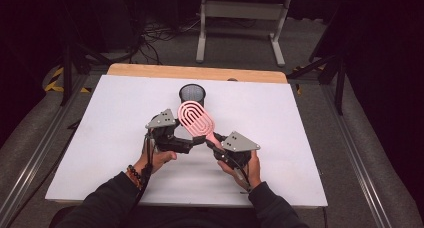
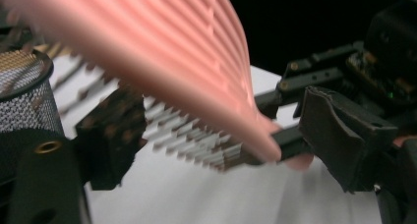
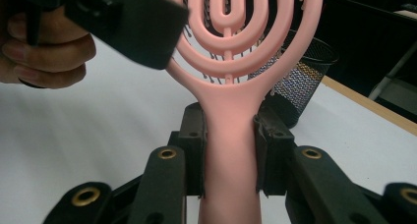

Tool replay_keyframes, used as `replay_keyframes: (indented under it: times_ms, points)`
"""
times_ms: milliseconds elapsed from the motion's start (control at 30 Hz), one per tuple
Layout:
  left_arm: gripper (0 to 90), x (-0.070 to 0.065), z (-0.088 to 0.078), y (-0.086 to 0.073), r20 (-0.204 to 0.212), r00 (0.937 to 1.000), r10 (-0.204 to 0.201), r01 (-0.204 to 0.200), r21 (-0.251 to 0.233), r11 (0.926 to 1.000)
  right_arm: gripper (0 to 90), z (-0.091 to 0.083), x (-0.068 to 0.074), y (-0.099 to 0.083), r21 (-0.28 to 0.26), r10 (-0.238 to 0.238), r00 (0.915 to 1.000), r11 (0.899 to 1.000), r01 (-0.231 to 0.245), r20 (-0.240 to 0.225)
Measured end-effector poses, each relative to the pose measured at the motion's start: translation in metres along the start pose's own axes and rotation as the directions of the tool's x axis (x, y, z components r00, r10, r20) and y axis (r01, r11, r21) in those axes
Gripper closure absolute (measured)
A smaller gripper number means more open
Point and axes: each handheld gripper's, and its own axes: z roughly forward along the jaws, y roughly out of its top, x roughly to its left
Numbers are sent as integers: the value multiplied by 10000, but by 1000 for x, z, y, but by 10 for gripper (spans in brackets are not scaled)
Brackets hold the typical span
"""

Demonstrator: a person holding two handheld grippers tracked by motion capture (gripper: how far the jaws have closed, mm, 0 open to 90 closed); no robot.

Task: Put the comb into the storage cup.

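From above, high view: pink brush (image 1: 196, 118) is held over the middle of the white table (image 1: 100, 138), its slotted oval head just in front of the black mesh cup (image 1: 192, 93). Right gripper (image 1: 214, 141) has the handle; left gripper (image 1: 192, 144) sits at the head's lower left edge, close beside it. Left gripper view: the brush head (image 2: 187, 62) lies across the frame, bristles pointing down; one jaw pad shows below it, jaws apart, no pad seen pressing on the brush. Mesh cup (image 2: 22, 94) at left. Right gripper view: both pads (image 3: 268, 150) are clamped against the handle (image 3: 228, 150), head upright; the left gripper's jaw (image 3: 128, 25) overlaps the head's left edge.
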Motion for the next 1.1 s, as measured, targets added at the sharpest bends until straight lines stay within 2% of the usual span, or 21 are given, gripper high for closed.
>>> replay_keyframes:
  times_ms: [200,267,333,367,400,433,533,633,767,800,900,1033,1100]
  points:
    - [284,-2,2,-1,-54,9997,-231,228,-513,9984,695,4,8,0,96,-347,9993,9994,346,135]
    - [308,0,1,-1,90,9987,-508,513,-815,9953,695,5,8,0,80,-363,9992,9993,362,157]
    - [393,1,-1,-2,117,9981,-600,609,-950,9936,696,6,10,-1,132,-417,9988,9991,414,245]
    - [463,2,-2,-2,171,9975,-679,693,-1092,9916,697,6,10,-1,165,-447,9987,9989,443,264]
    - [488,2,-2,-2,171,9975,-679,693,-1092,9916,697,6,10,-1,165,-447,9987,9989,443,264]
    - [540,2,-4,-2,351,9972,-660,699,-1270,9894,700,8,12,-2,247,-500,9983,9985,493,294]
    - [600,0,-5,-1,542,9972,-509,582,-1418,9882,698,9,13,-2,340,-535,9982,9980,525,285]
    - [616,-8,-6,0,683,9976,-65,168,-1515,9883,702,10,14,-3,288,-545,9982,9981,538,245]
    - [620,-12,-7,3,509,9981,352,-273,-1482,9886,680,10,15,-2,211,-516,9985,9985,512,177]
    - [621,-12,-7,3,509,9981,352,-273,-1482,9886,678,10,16,-2,177,-503,9987,9986,501,120]
    - [623,-14,-10,5,176,9976,667,-640,-1265,9899,654,10,16,-2,147,-483,9988,9987,484,-67]
    - [624,-13,-12,6,-41,9965,831,-830,-1213,9891,644,7,15,0,173,-566,9983,9982,569,-168]
    - [624,-13,-14,7,-222,9944,1031,-1050,-1142,9879,618,5,13,0,56,-335,9990,9994,337,-282]
